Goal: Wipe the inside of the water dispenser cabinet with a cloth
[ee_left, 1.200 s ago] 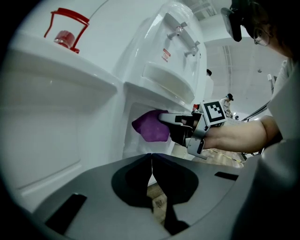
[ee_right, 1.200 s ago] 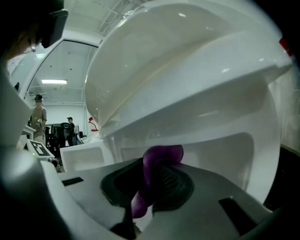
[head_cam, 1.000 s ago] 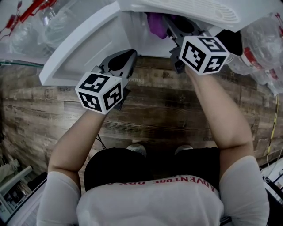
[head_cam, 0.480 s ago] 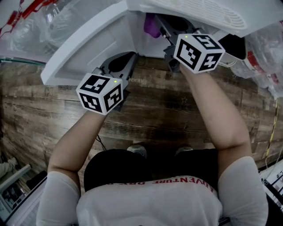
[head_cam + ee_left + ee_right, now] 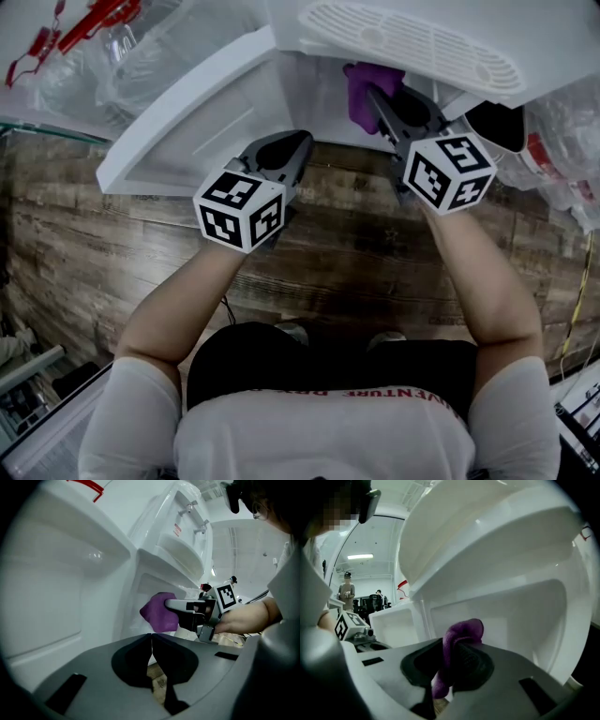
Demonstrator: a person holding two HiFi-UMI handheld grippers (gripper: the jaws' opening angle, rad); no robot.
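Note:
The white water dispenser (image 5: 450, 28) stands ahead with its lower cabinet (image 5: 520, 616) open and its door (image 5: 202, 103) swung out to the left. My right gripper (image 5: 380, 103) is shut on a purple cloth (image 5: 364, 89), which it holds at the cabinet's mouth; the cloth (image 5: 461, 637) bulges out between the jaws in front of the white back wall. The cloth (image 5: 158, 612) also shows in the left gripper view. My left gripper (image 5: 295, 145) is shut with nothing in it, close to the inner face of the open door (image 5: 56, 602).
The drip tray grille (image 5: 412, 42) juts out over the cabinet. Clear plastic bags (image 5: 558, 103) lie at the right and more at the upper left (image 5: 141, 47). Wood-pattern floor (image 5: 356, 253) lies below. People (image 5: 346, 590) stand in the far background.
My right gripper has drawn back and to the right, bringing the purple cloth further out toward the cabinet's mouth. My left gripper has shifted right and slightly up along the door.

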